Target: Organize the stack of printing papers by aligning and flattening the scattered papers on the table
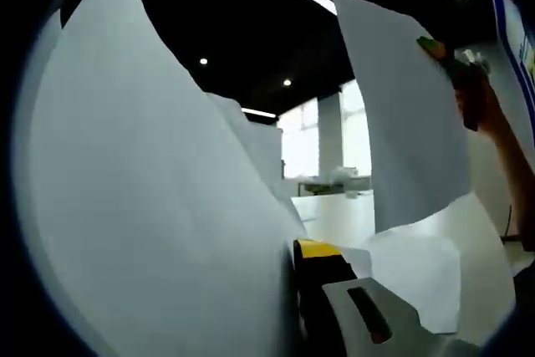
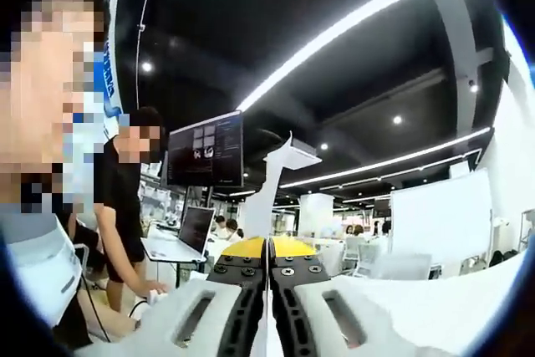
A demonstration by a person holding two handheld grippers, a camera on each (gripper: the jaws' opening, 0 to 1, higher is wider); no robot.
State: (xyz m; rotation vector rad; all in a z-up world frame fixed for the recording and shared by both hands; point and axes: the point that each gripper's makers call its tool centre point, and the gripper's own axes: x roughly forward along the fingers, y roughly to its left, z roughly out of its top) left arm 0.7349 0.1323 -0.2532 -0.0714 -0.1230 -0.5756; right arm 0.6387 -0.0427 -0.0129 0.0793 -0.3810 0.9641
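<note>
A dark ceiling with long light strips (image 2: 359, 18) runs over an open office; a person (image 2: 125, 206) stands at a desk with a laptop (image 2: 194, 230) under a monitor (image 2: 206, 150).

In the right gripper view the right hand-held gripper (image 2: 268, 250) has its yellow-tipped jaws pressed together on a thin white sheet edge (image 2: 269, 206) that rises straight up between them, so it is pinching paper edge-on.

In the left gripper view the papers (image 1: 150, 206) are lifted off the bench and stand up in front of the camera, one big sheet curving across the left and covering most of the left hand-held gripper (image 1: 322, 261); one yellow-tipped jaw shows beside the paper, and whether it grips I cannot tell. Another sheet (image 1: 401, 114) hangs further off, held at its upper corner by the other gripper (image 1: 456, 68).

Holding the sheets upright probably lets their edges be brought level before they are laid flat. They are still uneven and fanned apart.
</note>
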